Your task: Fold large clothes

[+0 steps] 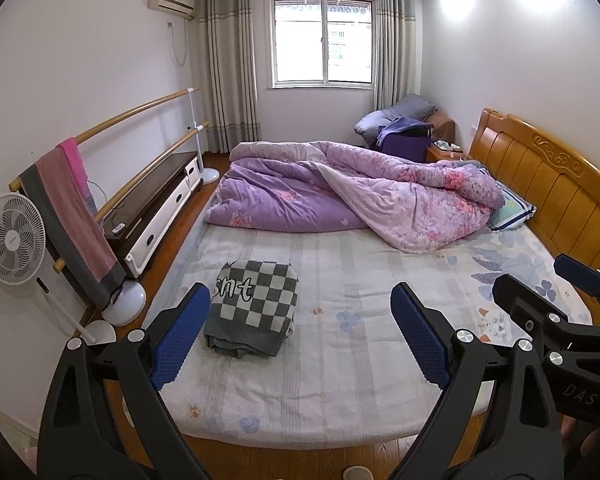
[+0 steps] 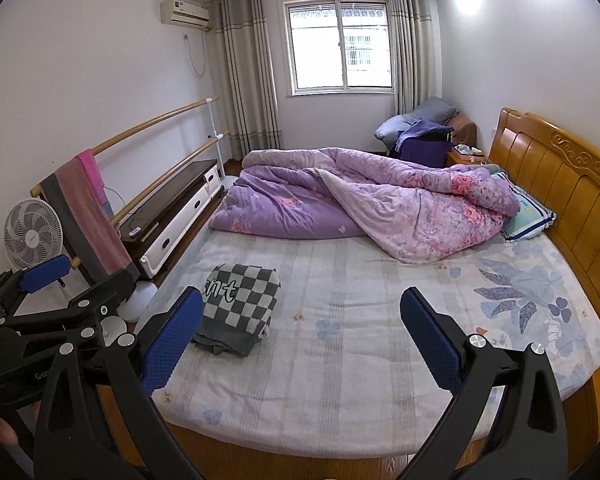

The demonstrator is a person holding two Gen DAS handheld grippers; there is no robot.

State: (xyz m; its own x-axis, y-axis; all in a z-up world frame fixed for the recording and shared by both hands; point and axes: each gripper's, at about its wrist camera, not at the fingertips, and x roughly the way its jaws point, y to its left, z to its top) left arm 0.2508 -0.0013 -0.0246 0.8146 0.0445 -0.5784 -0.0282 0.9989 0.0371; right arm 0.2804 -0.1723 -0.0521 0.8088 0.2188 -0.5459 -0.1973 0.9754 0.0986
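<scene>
Both tongs hover above the foot of the bed [image 1: 340, 392], the left gripper [image 1: 300, 332] and right gripper [image 2: 302, 338] spread wide, holding nothing. The folded checkered garment [image 1: 254, 306] lies at ten o'clock, near the mattress's left edge; the purple quilt [image 1: 340, 196] is heaped at twelve.

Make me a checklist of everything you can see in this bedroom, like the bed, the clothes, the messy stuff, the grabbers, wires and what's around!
Surface: bed sheet, pale with flower prints, mostly bare near the front.
Job's things: checkered garment lies folded on the sheet's left part, gripped by nothing.
Clutter: purple quilt bunched along the far side; pillow by the headboard.
Grippers: left gripper open, empty; right gripper open, empty, both above the bed's near edge.
Cables: a thin wire near the TV cabinet.
Surroundings: fan, towel on a wooden rail, window, curtains.
</scene>
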